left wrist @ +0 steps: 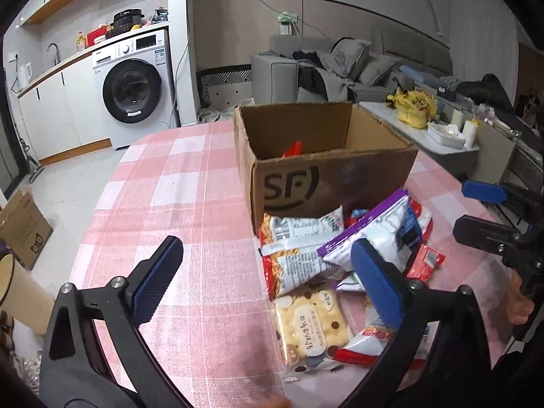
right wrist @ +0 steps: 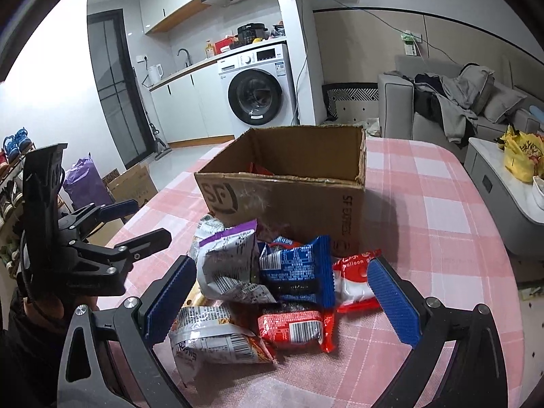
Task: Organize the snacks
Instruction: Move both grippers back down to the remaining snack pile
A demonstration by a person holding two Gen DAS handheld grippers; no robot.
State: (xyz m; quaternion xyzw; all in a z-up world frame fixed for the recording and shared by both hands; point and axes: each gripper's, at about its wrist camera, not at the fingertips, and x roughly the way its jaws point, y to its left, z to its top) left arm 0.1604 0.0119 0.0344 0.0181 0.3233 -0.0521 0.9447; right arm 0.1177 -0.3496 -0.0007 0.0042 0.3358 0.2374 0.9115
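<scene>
Cardboard box (right wrist: pixel 282 200) contents mostly hidden behind its front wall, only a red packet (left wrist: pixel 294 149) tip showing, biscuit packet (left wrist: pixel 311 329) partly covered by left gripper finger (left wrist: pixel 375 282), lower snack labels blurred

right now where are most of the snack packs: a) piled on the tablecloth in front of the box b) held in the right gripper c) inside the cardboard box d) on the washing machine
a: the snack packs lie heaped on the pink checked tablecloth in front of the SF cardboard box, and the right gripper is open around them.
</scene>
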